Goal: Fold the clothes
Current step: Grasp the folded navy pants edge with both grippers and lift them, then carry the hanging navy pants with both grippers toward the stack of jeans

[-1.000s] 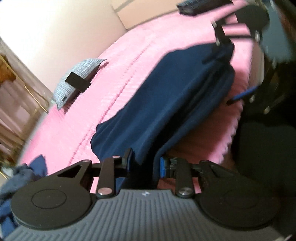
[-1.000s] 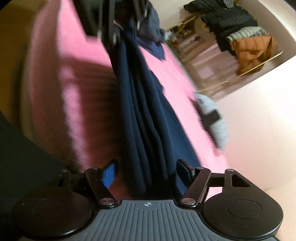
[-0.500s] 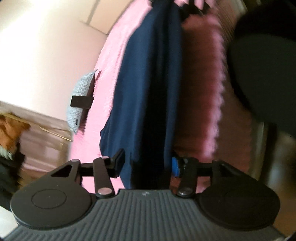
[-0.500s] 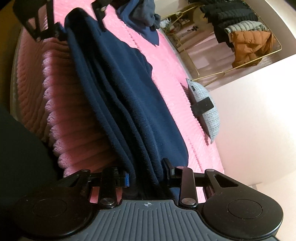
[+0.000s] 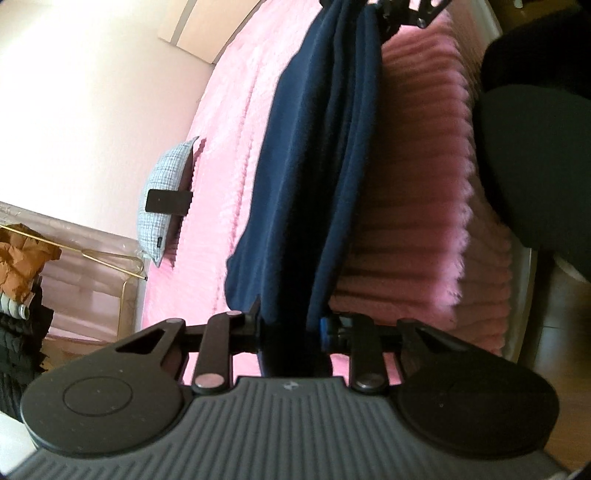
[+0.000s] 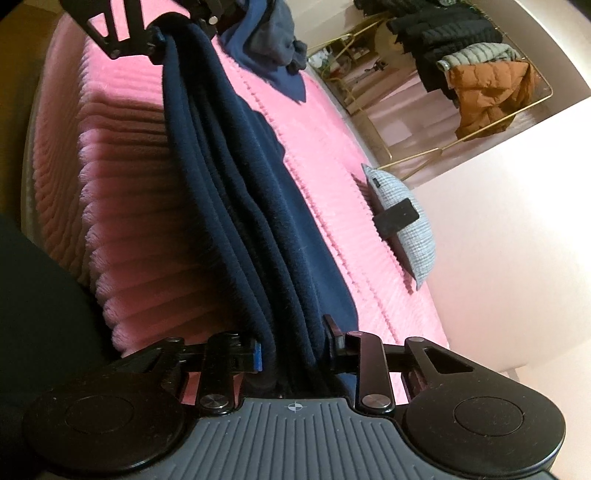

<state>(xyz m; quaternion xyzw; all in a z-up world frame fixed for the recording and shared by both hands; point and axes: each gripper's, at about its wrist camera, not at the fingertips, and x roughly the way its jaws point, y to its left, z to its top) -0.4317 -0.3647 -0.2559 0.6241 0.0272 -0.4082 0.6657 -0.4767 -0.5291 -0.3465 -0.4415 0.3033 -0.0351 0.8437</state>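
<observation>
A folded navy garment (image 5: 314, 147) hangs stretched between my two grippers above the pink ribbed bedcover (image 5: 413, 184). My left gripper (image 5: 290, 325) has its jaws closing, with one end of the navy cloth bunched between the pads. At the other end my right gripper (image 6: 293, 347) is closing too, and thick folds of the navy garment (image 6: 251, 192) fill the space between its pads. Each gripper shows at the top of the other's view: the right gripper (image 5: 391, 11) and the left gripper (image 6: 177, 29), both clamped on the cloth.
A grey checked pillow (image 6: 410, 221) with a black strap lies at the bed's far side by the wall. A heap of other blue clothes (image 6: 273, 40) sits further along the bed. A gold rack of jackets (image 6: 480, 55) stands beyond. A person's dark clothing (image 5: 535, 147) borders the near edge.
The right jaws have narrowed from wide apart onto the folds. The left gripper has rolled, tilting its view. The garment now hangs tauter between the two grippers.
</observation>
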